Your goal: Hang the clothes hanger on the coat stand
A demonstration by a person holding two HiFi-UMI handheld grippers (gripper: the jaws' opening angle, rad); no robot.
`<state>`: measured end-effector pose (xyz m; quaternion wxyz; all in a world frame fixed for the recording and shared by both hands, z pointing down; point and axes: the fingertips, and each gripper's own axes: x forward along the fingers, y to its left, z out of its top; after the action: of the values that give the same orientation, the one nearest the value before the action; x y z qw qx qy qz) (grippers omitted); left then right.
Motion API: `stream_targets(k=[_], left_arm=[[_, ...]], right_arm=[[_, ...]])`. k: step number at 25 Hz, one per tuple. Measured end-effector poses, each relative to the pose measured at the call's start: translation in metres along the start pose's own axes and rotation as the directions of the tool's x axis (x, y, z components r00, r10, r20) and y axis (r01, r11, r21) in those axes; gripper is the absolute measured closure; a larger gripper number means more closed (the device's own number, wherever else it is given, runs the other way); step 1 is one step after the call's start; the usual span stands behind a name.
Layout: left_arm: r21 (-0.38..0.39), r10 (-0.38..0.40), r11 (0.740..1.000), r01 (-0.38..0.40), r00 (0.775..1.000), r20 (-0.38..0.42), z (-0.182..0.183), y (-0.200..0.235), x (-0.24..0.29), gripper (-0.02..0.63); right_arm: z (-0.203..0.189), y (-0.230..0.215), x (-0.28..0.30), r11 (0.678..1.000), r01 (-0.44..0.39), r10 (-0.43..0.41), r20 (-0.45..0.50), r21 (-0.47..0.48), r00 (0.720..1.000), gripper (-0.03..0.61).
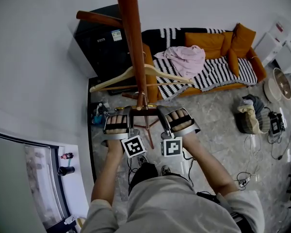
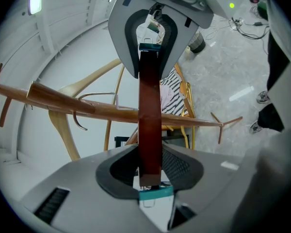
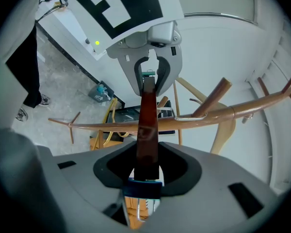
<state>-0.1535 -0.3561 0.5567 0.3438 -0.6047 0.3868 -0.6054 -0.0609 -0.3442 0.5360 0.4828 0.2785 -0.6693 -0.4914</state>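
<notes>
Lounge, hanger beyond bar in both tools

No writing is legible; the small label on the black cabinet by the wall is too small to read.

An orange sofa stands against the white wall, draped with a black-and-white striped blanket; a crumpled pale pink garment lies on the blanket beside plump orange cushions. A tall black cabinet stands just beside the sofa's end. On the grey marbled floor lie a slumped grey and beige bag, thin loose cables and a round white appliance.
</notes>
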Motion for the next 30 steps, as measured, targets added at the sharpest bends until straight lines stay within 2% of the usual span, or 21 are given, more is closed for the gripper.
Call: stream_targets(k=[7,10,17,24,30], left_arm=[[0.013,0.040,0.999,-0.039,0.999,-0.010,0.002,0.000,0.008,0.471],[0.018,0.076,0.997,-0.076,0.997,-0.017,0.004,0.003,0.012,0.471],[0.031,0.166,0.986,-0.165,0.986,-0.017,0.001,0.010,0.015,0.471],[0.003,0.189,0.982,-0.189,0.982,-0.004,-0.001,0.008,0.015,0.471],[-0.094,0.183,0.979,-0.179,0.983,0.029,0.004,0.011,0.015,0.449]], right_arm=[[-0.008,-0.002,0.007,0.998,0.041,-0.041,-0.012,-0.043,0.999,0.445],[-0.012,0.005,0.012,0.999,0.027,-0.028,-0.013,-0.029,1.000,0.445],[-0.011,0.005,0.020,0.997,0.068,-0.068,-0.010,-0.034,0.998,0.440],[-0.010,-0.001,0.020,0.994,0.098,-0.099,-0.009,-0.046,0.995,0.439],[-0.011,0.003,0.020,0.998,0.062,-0.062,0.014,0.006,0.998,0.408]])
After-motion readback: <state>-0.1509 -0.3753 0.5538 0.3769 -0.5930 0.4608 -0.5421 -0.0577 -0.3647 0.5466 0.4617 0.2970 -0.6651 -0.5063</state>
